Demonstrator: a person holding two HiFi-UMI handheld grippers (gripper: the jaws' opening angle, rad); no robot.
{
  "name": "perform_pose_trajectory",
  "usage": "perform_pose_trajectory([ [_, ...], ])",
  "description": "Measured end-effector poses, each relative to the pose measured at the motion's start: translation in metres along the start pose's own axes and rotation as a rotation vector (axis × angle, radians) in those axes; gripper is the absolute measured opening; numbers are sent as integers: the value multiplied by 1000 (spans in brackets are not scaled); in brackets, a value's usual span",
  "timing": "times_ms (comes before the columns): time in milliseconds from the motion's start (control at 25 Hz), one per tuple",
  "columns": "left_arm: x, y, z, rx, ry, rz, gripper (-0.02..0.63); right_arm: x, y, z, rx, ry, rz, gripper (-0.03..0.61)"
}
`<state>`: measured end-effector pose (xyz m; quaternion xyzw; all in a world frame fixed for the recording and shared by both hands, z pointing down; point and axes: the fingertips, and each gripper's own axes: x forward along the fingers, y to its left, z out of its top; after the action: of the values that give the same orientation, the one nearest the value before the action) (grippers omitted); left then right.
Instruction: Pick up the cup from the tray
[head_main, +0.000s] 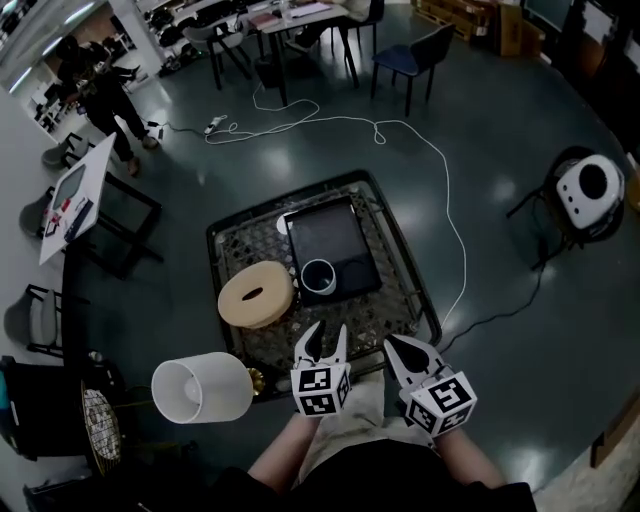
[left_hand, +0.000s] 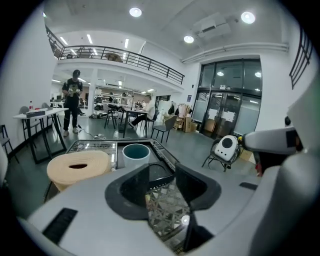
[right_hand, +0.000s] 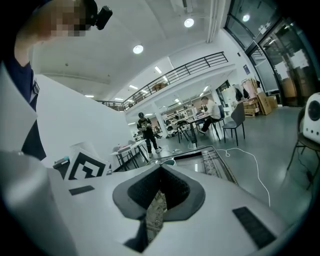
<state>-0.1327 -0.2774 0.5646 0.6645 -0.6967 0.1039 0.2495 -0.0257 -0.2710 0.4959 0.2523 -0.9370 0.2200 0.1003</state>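
A pale cup (head_main: 319, 277) with a dark blue inside stands upright at the near edge of a black tray (head_main: 330, 232) on a mesh-topped table (head_main: 398, 290). Both grippers hover at the table's near edge, short of the cup. My left gripper (head_main: 328, 335) is open, and through the gap I see only table mesh. In the left gripper view (left_hand: 161, 172) the cup (left_hand: 135, 154) stands just beyond and left of the jaws. My right gripper (head_main: 398, 345) is shut and empty, its tips meeting in the right gripper view (right_hand: 161, 170). There the cup (right_hand: 168, 162) peeks over the jaws.
A beige roll (head_main: 255, 293) lies on the table left of the cup. A white lampshade (head_main: 200, 388) stands off the table's near left corner. A white cable (head_main: 450, 220) runs over the floor at the right, past a white round device (head_main: 588, 190). Chairs and a person (head_main: 105, 90) are far back.
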Motion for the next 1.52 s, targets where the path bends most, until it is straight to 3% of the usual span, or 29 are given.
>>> perform_pose_trajectory([
  [240, 58, 34, -5, 40, -9, 80, 300, 12, -18, -9, 42, 22, -10, 12],
  [400, 91, 56, -14, 45, 16, 140, 356, 16, -24, -14, 68, 36, -11, 12],
  [560, 118, 66, -22, 29, 49, 151, 379, 20, -32, -20, 75, 55, -18, 12],
  [920, 155, 84, -11, 31, 10, 188, 399, 30, -36, -36, 103, 96, 0, 12],
  [1120, 157, 84, -7, 62, -15, 212, 396, 26, -38, -41, 107, 108, -4, 12],
  [1520, 144, 79, -3, 3, -14, 228, 388, 10, -39, -37, 88, 84, -31, 12],
])
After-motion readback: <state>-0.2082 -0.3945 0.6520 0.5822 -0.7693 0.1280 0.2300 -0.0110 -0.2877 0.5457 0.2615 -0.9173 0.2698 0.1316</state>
